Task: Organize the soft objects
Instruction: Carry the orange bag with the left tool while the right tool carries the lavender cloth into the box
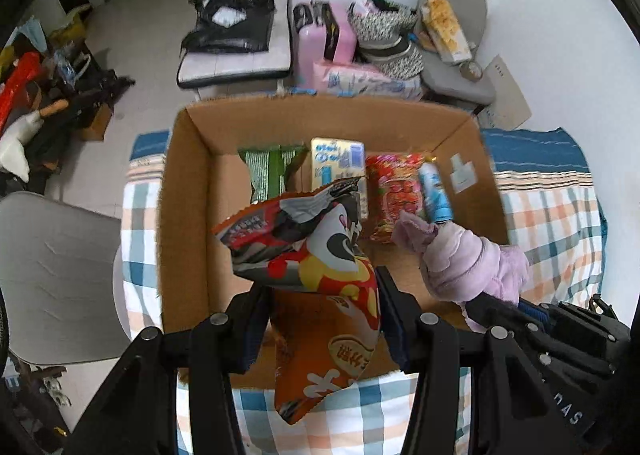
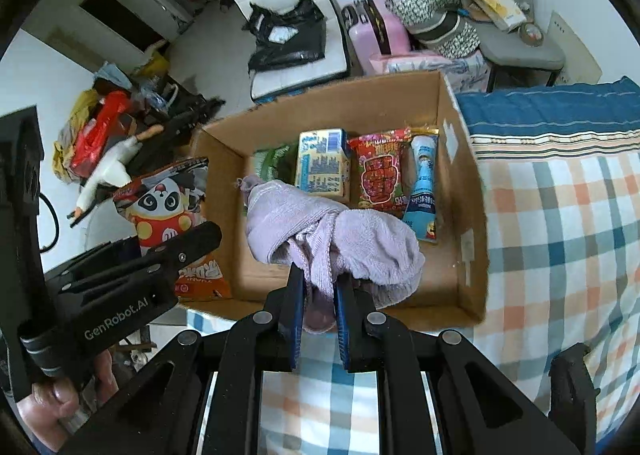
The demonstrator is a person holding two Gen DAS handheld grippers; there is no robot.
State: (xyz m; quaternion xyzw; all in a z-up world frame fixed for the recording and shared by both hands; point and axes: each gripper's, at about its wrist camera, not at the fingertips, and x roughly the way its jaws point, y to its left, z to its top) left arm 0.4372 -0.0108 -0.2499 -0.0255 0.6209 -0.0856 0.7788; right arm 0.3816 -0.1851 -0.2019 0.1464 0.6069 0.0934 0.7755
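1. Done: four packets lie in a row in the cardboard box [image 2: 460, 175], ahead of both jaws.
2. Left: left gripper [image 1: 324, 319] clamps the panda snack bag [image 1: 320, 255]; right gripper [image 2: 320, 295] clamps the lilac towel [image 2: 332, 231], both above the box, unplaced.

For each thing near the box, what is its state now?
left gripper: shut on panda snack bag
panda snack bag: held above box
right gripper: shut on purple towel
purple towel: bunched, held over box
cardboard box: open
red snack packet: lying flat inside
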